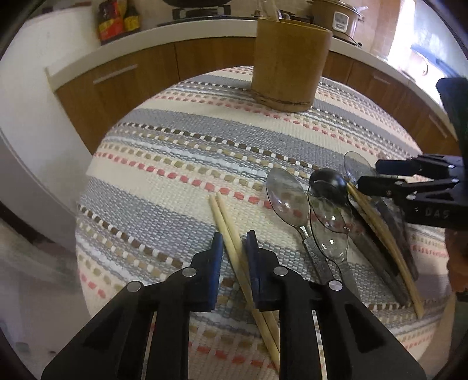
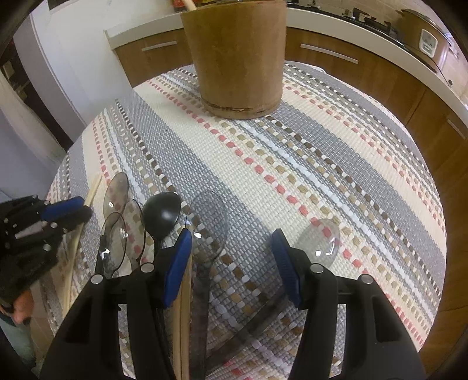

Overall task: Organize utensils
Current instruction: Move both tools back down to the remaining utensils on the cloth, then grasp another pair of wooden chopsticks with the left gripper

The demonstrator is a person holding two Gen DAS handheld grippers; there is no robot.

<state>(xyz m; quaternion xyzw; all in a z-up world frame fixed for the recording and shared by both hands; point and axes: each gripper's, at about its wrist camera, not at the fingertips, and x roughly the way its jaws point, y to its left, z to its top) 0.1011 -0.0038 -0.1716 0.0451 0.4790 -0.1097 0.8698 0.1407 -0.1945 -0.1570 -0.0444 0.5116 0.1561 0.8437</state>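
On the striped mat [image 1: 181, 140] a pair of pale chopsticks [image 1: 222, 213] runs between the blue pads of my left gripper [image 1: 234, 236], which is shut on them low at the mat. To the right lie clear spoons [image 1: 283, 195], a black spoon [image 1: 327, 187] and another chopstick pair [image 1: 383, 233]. My right gripper [image 2: 231, 257] hovers open over these; a clear spoon [image 2: 209, 222] with a dark handle lies between its pads, untouched. Another clear spoon [image 2: 320, 239] rests just outside its right finger. The left gripper [image 2: 73, 210] shows at the left edge. A wooden holder [image 2: 237, 58] stands at the mat's far side.
The mat covers a small table; its edges drop off left and right. Behind are wooden cabinets [image 1: 122, 87], a white counter with bottles [image 1: 117, 20], a stove and a rice cooker [image 1: 336, 17]. A person's hand [image 2: 20, 301] holds the left gripper.
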